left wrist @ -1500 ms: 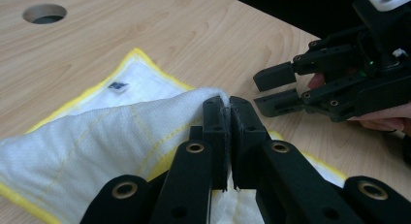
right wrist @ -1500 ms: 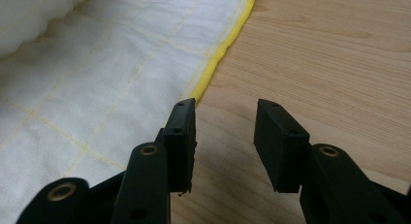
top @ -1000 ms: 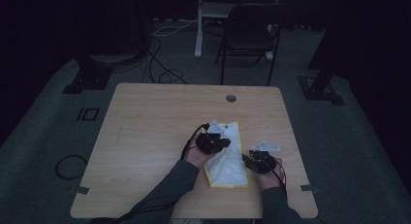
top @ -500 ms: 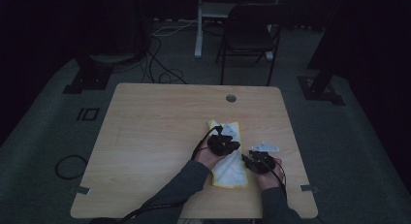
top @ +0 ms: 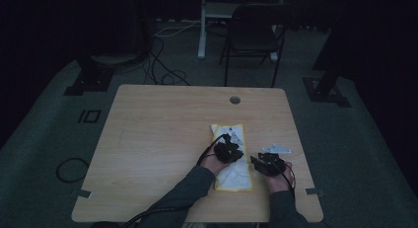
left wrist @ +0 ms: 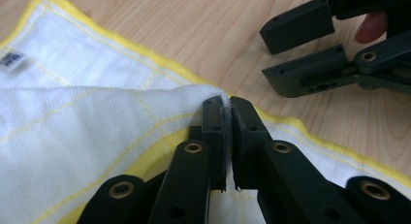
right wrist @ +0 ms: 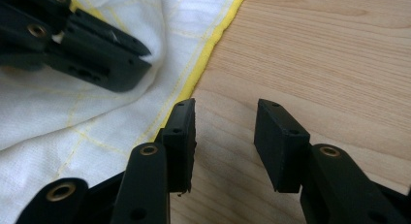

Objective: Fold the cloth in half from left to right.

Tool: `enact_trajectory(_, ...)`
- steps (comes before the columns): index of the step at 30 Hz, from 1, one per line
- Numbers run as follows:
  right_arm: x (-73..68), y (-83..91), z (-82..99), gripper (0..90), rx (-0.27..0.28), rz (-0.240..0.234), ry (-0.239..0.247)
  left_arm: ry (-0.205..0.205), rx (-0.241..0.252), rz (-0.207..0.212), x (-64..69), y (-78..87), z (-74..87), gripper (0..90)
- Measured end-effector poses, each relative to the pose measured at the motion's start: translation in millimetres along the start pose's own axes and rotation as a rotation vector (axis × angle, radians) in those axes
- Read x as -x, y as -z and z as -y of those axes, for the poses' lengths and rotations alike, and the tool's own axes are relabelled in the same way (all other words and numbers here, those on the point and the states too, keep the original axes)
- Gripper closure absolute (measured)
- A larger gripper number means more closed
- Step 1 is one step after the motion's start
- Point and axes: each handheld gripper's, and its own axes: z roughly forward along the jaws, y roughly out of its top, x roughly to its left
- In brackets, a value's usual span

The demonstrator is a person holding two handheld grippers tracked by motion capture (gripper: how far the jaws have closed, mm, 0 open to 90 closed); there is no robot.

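Nearest the person, the right gripper (right wrist: 225, 146) hangs with its fingers apart and empty over bare worktop (top: 162, 119), just beside the yellow hem of the white cloth (top: 231, 161), which lies on the worktop's near right part. The left gripper (left wrist: 227, 136) has its fingers clamped on a pinched fold of that cloth; the bite is thin and near the fingertips, so a pull could likely slip it free. Farther off, a small sewn tag (left wrist: 12, 59) shows print too blurred to read.
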Motion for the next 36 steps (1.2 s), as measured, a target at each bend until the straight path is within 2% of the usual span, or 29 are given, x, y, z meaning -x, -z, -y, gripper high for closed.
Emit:
enact_trajectory(3, -0.5, 0.0, 0.0, 59.0, 0.000, -0.003, 0.003, -0.002, -0.007, -0.001, -0.3, -0.3, 0.7, 82.9)
enact_trajectory(7, -1.3, 0.4, -0.1, 59.0, 0.001, -0.006, 0.007, -0.004, -0.007, 0.004, 1.5, 1.9, 0.8, 64.3)
enact_trajectory(8, -1.8, 0.5, -0.1, 59.1, 0.003, -0.007, 0.008, -0.012, 0.008, -0.002, 4.6, 7.8, 0.6, 61.0)
enact_trajectory(12, -6.1, 1.9, -1.0, 59.7, 0.022, -0.020, 0.033, -0.011, 0.065, -0.003, 8.8, 31.0, 1.4, 58.4)
enact_trajectory(14, -8.7, 1.2, -1.4, 60.4, 0.021, -0.030, 0.045, 0.007, 0.091, -0.014, 8.5, 44.6, 4.3, 57.5)
enact_trajectory(15, -8.7, 1.2, -1.4, 60.4, 0.021, -0.030, 0.045, 0.007, 0.091, -0.014, 8.5, 44.6, 4.3, 57.3)
enact_trajectory(16, -10.9, 0.6, -1.3, 61.0, 0.015, -0.037, 0.054, 0.030, 0.103, -0.044, 7.6, 57.8, 10.3, 57.2)
enact_trajectory(19, -13.3, 0.0, -1.3, 62.3, 0.013, -0.045, 0.061, 0.077, 0.123, -0.081, 3.7, 76.3, 25.0, 56.3)
enact_trajectory(21, -14.3, -0.2, -1.2, 62.3, 0.010, -0.048, 0.061, 0.077, 0.123, -0.081, 3.7, 76.3, 25.0, 55.5)
enact_trajectory(22, -16.0, -0.9, -0.9, 65.1, 0.005, -0.054, 0.069, 0.145, 0.125, -0.100, -3.4, 88.1, 43.4, 55.4)
enact_trajectory(24, -17.3, -1.6, -0.6, 66.5, -0.004, -0.056, 0.077, 0.178, 0.111, -0.111, -8.1, 92.8, 56.4, 55.0)
enact_trajectory(28, -21.1, -4.5, -0.1, 67.9, -0.019, -0.065, 0.094, 0.232, 0.095, -0.100, -15.5, 94.0, 73.3, 52.9)
enact_trajectory(31, -23.3, -4.5, -0.1, 68.4, -0.021, -0.068, 0.099, 0.254, 0.085, -0.106, -20.3, 89.1, 79.3, 49.9)
enact_trajectory(36, -25.1, -4.5, 0.2, 68.5, -0.021, -0.081, 0.105, 0.254, 0.089, -0.073, -24.1, 78.5, 79.7, 46.3)
